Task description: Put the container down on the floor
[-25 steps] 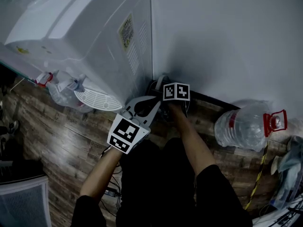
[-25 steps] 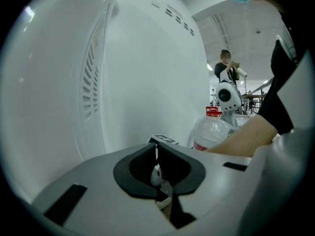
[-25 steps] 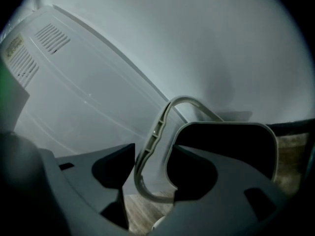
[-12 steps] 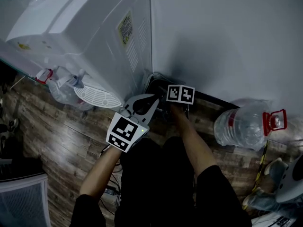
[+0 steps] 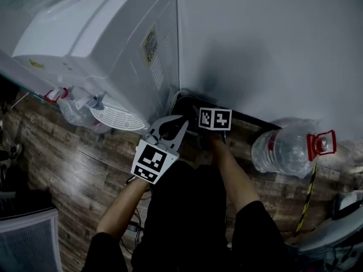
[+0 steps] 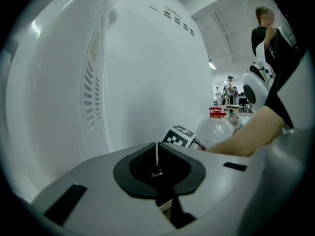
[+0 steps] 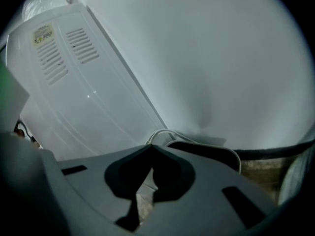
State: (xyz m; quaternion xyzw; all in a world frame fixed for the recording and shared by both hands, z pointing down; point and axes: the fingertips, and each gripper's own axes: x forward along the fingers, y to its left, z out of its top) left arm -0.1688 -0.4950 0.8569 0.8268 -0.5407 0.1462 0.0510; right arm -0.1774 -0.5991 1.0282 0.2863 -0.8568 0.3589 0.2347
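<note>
The container, a big clear water bottle (image 5: 283, 150) with a red cap and handle (image 5: 319, 143), lies on its side on the wood floor by the wall, right of both grippers. It also shows in the left gripper view as the bottle (image 6: 215, 130). My left gripper (image 5: 169, 126) points at the white dispenser's side; its jaws are shut and empty (image 6: 156, 146). My right gripper (image 7: 150, 147) is shut with nothing in it, aimed at the corner where the dispenser meets the wall. Its marker cube (image 5: 215, 118) hides its jaws in the head view.
The white water dispenser (image 5: 108, 44) fills the upper left, with its drip grille (image 5: 116, 118) and a second clear bottle (image 5: 74, 111) below the taps. A white cable (image 7: 162, 133) and a dark baseboard (image 7: 206, 149) run along the wall's foot. The person's legs stand behind the grippers.
My right gripper's cube has drawn back from the corner, a little down and right in the head view. The left gripper has barely shifted. The bottle lies where it was.
</note>
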